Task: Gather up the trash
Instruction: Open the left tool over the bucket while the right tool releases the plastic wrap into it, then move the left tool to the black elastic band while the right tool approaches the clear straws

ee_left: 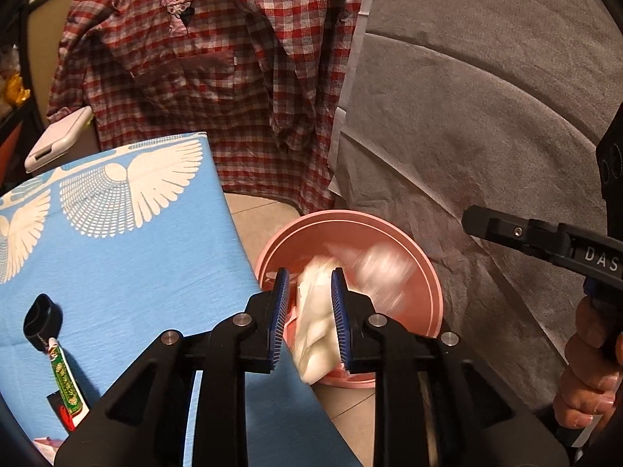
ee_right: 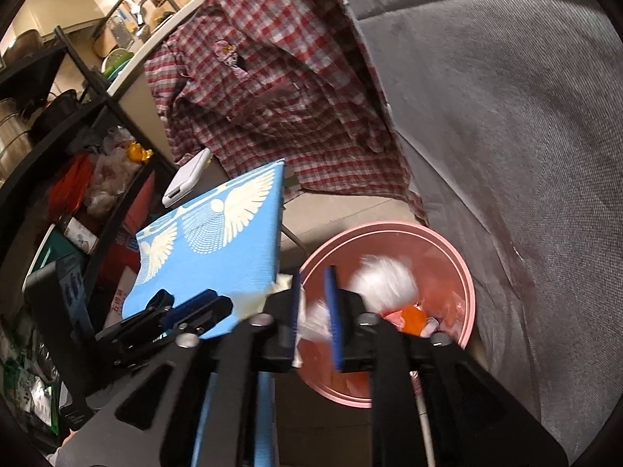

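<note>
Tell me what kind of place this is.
Probably a lived-in home, near its kitchen: a checked shirt draped over furniture, a faucet and dishes on a counter behind, and cluttered black shelving beside a pink trash bin.

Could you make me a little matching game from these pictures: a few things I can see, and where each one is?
Things:
1. white tissue wad
2. pink trash bin
3. black ring with green tag
4. checked shirt

Places:
A. lying on the blue cloth
B. draped behind the bin
C. between the fingers of the left gripper
D. on the floor beside the grey sofa

Pairs: 1-C, 2-D, 3-A, 4-B
</note>
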The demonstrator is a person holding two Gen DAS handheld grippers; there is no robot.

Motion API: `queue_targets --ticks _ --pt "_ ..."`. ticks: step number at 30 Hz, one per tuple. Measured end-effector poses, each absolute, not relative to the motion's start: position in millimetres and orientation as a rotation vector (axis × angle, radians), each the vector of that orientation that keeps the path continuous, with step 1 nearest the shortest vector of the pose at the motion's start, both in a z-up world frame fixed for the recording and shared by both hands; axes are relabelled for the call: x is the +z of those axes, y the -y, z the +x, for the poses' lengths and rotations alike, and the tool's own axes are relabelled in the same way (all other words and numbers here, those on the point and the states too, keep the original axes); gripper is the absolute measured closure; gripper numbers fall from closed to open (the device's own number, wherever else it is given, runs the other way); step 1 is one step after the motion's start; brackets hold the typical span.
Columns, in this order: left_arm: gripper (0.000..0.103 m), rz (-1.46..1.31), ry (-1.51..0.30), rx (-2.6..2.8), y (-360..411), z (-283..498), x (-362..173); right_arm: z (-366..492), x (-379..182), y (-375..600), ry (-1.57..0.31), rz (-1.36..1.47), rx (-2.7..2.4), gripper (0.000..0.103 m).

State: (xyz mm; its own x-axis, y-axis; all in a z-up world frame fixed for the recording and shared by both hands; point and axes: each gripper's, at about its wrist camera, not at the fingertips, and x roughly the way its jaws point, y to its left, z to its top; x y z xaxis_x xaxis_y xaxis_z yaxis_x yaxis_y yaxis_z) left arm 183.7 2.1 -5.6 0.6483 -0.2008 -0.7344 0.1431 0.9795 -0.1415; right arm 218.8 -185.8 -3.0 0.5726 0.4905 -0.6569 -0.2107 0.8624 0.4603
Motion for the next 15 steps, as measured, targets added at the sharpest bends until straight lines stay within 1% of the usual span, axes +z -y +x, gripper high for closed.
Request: queue_targets --ticks 3,15 --pt "0.081 -0.09 -0.835 -0.192 -8.5 182.5 -1.9 217.0 -0.8 184.5 -0.857 0.339 0.418 0.074" --pt "0.081 -0.106 -0.775 -0.138 -56.2 158.3 22.8 201.8 12.5 164.8 -0.768 0.274 0.441 0.074"
